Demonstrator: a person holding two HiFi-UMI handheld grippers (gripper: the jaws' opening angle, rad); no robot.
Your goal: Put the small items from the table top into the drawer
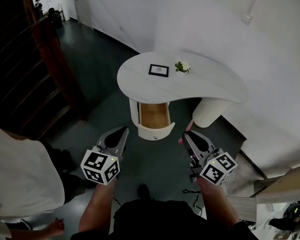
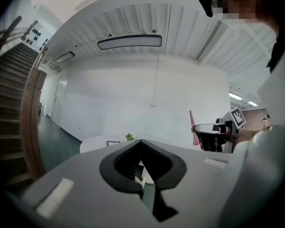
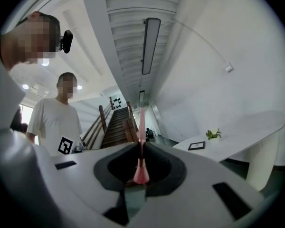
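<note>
Forward, seemingly: pink strip [image 3: 141, 172] in right jaws

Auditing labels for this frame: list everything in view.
table: one, white, centre by wall
drawer: one, white, wood inside, open under table top
picture frame: one, black, on table top
plant: one, green, on table top beside frame
staircase: one, dark, left
cardboard box: one, brown, lower right
bystander: one, white shirt, lower left
left claw: one, grey, shut, empty
right claw: one, grey, shut on pink strip

Open hall, wooden staircase [image 2: 7, 103], white console table [image 1: 205, 81]
</note>
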